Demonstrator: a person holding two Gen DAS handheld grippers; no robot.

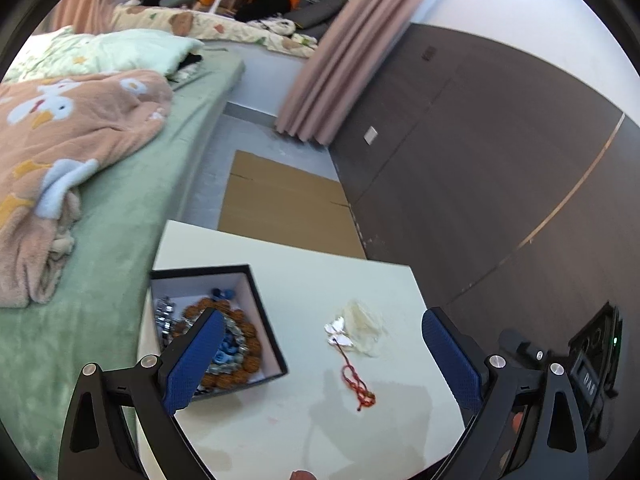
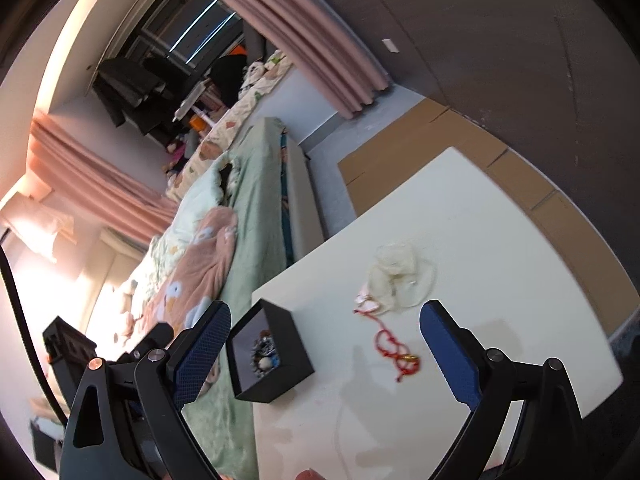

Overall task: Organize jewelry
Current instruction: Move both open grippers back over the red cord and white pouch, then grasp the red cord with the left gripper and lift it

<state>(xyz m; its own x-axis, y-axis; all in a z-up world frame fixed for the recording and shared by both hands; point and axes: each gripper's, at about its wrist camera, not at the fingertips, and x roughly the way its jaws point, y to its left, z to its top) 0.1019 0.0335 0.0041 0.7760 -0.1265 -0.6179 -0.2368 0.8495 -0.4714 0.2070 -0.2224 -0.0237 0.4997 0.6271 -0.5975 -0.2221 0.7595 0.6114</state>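
A black jewelry box [image 1: 266,326] with a white lining sits at the left edge of the white table [image 1: 320,280] and holds brown beads, blue pieces and silver items. A red string bracelet [image 1: 357,385] with a white butterfly charm [image 1: 338,333] lies on the table beside a sheer pouch [image 1: 365,322]. My left gripper [image 1: 324,364] is open above the table, empty. In the right wrist view the box [image 2: 276,360], red bracelet [image 2: 394,350] and pouch [image 2: 396,276] show; my right gripper [image 2: 324,360] is open and empty above them.
A bed with a green sheet [image 1: 120,208] and a peach blanket [image 1: 68,140] adjoins the table's left side. Flat cardboard [image 1: 280,204] lies on the floor beyond the table. A dark wall panel [image 1: 500,168] and pink curtain [image 1: 328,60] stand to the right.
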